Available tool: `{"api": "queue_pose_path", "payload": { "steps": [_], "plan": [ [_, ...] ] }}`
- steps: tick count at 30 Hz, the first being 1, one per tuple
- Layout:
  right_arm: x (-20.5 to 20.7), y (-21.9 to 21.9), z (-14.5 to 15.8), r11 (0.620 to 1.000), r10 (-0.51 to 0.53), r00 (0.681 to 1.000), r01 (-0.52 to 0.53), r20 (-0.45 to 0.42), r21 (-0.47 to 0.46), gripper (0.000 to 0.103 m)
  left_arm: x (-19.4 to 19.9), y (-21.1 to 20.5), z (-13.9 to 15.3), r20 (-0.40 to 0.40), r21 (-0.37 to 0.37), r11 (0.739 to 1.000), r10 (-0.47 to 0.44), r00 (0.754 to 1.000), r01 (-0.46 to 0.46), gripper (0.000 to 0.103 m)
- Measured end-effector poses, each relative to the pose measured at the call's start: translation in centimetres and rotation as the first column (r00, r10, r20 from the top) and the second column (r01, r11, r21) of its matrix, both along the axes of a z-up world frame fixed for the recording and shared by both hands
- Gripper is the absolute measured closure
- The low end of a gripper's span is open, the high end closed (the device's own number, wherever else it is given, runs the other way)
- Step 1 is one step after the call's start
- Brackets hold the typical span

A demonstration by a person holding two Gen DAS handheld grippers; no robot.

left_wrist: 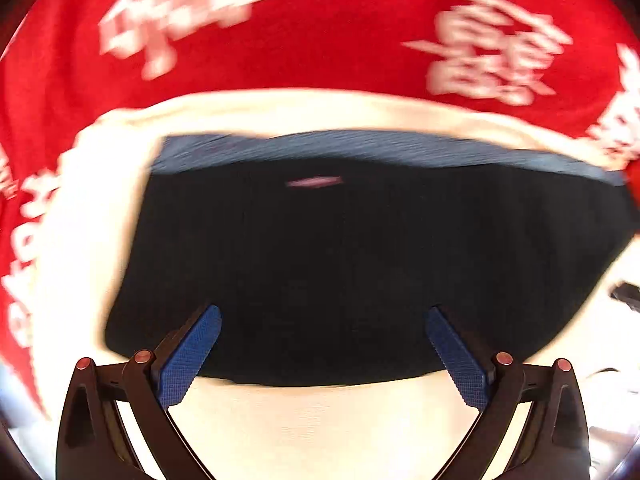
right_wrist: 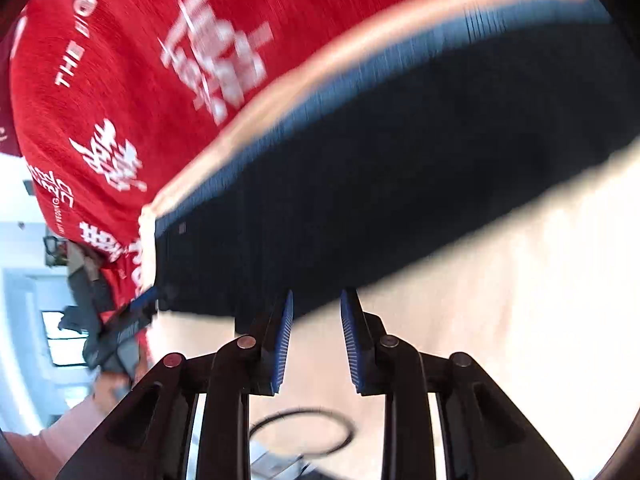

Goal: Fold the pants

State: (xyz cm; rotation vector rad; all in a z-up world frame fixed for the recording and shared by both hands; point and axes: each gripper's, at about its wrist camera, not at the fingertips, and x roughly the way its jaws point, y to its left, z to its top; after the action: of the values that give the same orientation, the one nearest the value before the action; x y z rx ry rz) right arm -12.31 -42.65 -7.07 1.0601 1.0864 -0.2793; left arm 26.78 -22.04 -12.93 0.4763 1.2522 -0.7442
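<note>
Dark navy pants [left_wrist: 352,256], folded into a flat slab, are laid on the cream table [left_wrist: 320,420]. Left gripper [left_wrist: 323,320] is spread wide at 6 o'clock; right gripper [right_wrist: 317,302] is parted, nothing pinched.

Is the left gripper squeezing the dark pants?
No, the left gripper is wide open, its blue pads spread apart over the dark pants, pinching nothing.

Cream worktop [left_wrist: 320,412] carries dark navy pants [left_wrist: 340,264] lying flat, a black cable [right_wrist: 304,432] looped on it near the edge.
</note>
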Motion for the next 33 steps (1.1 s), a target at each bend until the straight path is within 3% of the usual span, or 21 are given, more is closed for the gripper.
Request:
{"api": "queue_pose_path", "payload": {
  "steps": [3, 4, 6, 7, 8, 11, 13, 18, 21, 24, 25, 27, 31, 33],
  "plan": [
    [1.3, -2.1, -0.4, 0.994, 0.045, 0.997, -0.051, -0.061, -0.097, 0.074, -3.4, -4.8, -1.8, -0.078, -0.046, 0.998, -0.044, 0.996, 0.041, 0.000],
    [1.3, -2.3, -1.3, 0.984, 0.079, 0.989, -0.097, -0.126, -0.151, 0.075, -4.5, -6.1, -2.8, -0.093, -0.044, 0.998, -0.055, 0.994, 0.051, 0.000],
    [0.2, -2.3, -2.8, 0.967, 0.116, 0.971, -0.159, -0.209, -0.201, 0.083, -7.1, -7.7, -4.8, -0.085, 0.019, 0.996, -0.083, 0.993, 0.085, 0.000],
    [-1.3, -2.5, -2.6, 0.971, 0.103, 0.984, -0.131, -0.148, -0.198, 0.085, -7.8, -7.5, -5.5, -0.069, 0.030, 0.996, -0.081, 0.994, 0.083, 0.000],
    [-2.5, -2.8, -2.6, 0.979, 0.082, 0.987, -0.105, -0.137, -0.173, 0.085, -7.8, -6.8, -5.2, -0.051, -0.023, 0.998, -0.054, 0.997, 0.053, 0.000],
    [-4.8, -3.5, -2.3, 0.991, 0.018, 0.979, -0.044, -0.203, -0.123, 0.078, -6.1, -6.0, -4.7, -0.099, 0.023, 0.999, -0.021, 0.995, 0.024, 0.000],
    [-5.0, -3.8, -1.1, 0.994, 0.006, 0.988, -0.023, -0.156, -0.109, 0.078, -4.8, -6.2, -3.6, -0.100, 0.044, 0.999, -0.009, 0.995, 0.014, 0.000],
    [0.5, -6.2, 0.9, 0.978, 0.102, 0.992, -0.115, -0.077, -0.176, 0.072, 0.8, -10.7, -0.5, -0.016, -0.031, 0.999, 0.025, 1.000, -0.025, 0.000],
    [4.3, -7.3, -0.7, 0.969, 0.147, 0.986, -0.159, -0.079, -0.188, 0.072, 3.5, -15.7, -1.4, 0.009, -0.033, 0.998, 0.045, 0.999, -0.045, 0.000],
    [7.2, -7.9, -3.5, 0.966, 0.171, 0.977, -0.192, -0.127, -0.175, 0.073, 4.8, -20.0, -3.7, 0.060, 0.033, 0.997, 0.068, 0.996, -0.071, 0.000],
    [7.6, -8.5, -4.2, 0.964, 0.175, 0.977, -0.194, -0.119, -0.180, 0.075, 5.0, -20.0, -4.6, 0.064, 0.053, 0.995, 0.083, 0.994, -0.086, 0.000],
    [7.9, -9.7, -3.9, 0.950, 0.176, 0.979, -0.197, -0.105, -0.243, 0.075, 6.1, -19.5, -5.3, 0.035, 0.006, 0.990, 0.142, 0.989, -0.142, 0.000],
    [6.7, -14.2, -4.3, 0.925, 0.078, 0.981, -0.138, -0.179, -0.354, 0.076, 5.0, -19.9, -5.1, 0.050, -0.010, 0.991, 0.134, 0.990, -0.133, 0.000],
    [5.6, -16.5, -4.6, 0.920, 0.005, 0.977, -0.089, -0.215, -0.383, 0.076, 0.2, -19.1, -4.9, 0.053, -0.002, 0.991, 0.131, 0.990, -0.131, 0.000]
  ]
}}
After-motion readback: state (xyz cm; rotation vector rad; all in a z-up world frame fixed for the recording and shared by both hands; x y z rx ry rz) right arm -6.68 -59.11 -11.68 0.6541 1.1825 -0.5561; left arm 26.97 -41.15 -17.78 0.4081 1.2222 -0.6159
